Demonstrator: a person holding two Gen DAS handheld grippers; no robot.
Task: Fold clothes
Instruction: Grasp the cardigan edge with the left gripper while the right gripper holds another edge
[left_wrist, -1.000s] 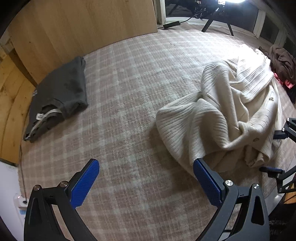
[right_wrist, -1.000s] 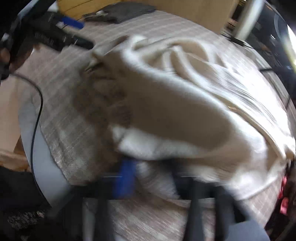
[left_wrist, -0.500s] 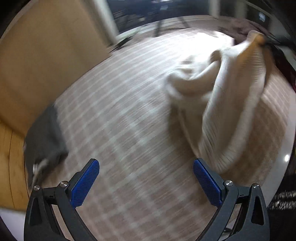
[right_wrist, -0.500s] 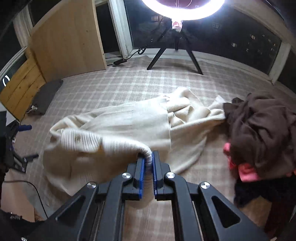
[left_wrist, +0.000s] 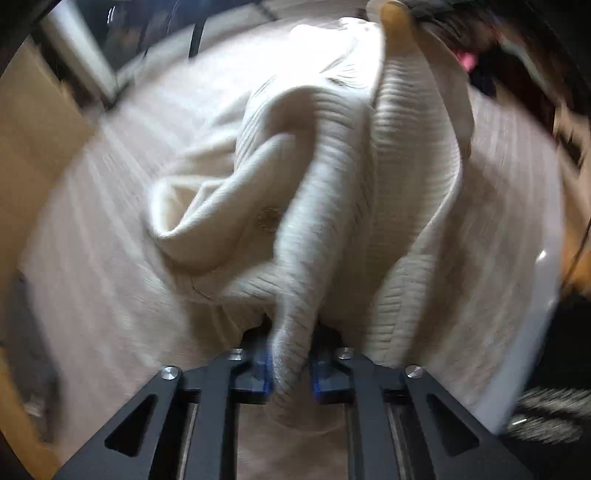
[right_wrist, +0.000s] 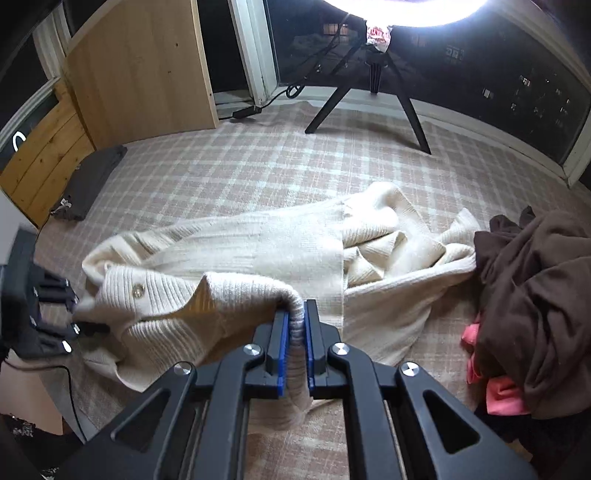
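Observation:
A cream ribbed cardigan lies crumpled on the plaid-covered surface. My right gripper is shut on a ribbed edge of it and holds that edge raised off the surface. In the left wrist view, blurred by motion, the cardigan fills the picture. My left gripper has a thick fold of it between the blue pads, and its jaws are closing on that fold. The right wrist view shows the left gripper at the cardigan's left end, near a button.
A folded dark grey garment lies at the far left by a wooden panel. A heap of brown clothes over a pink garment sits at the right. A ring light's tripod stands at the back.
My left gripper moved across from bare plaid to the cardigan, and its wide-open jaws came together on a fold. My right gripper went on holding the ribbed edge and barely shifted.

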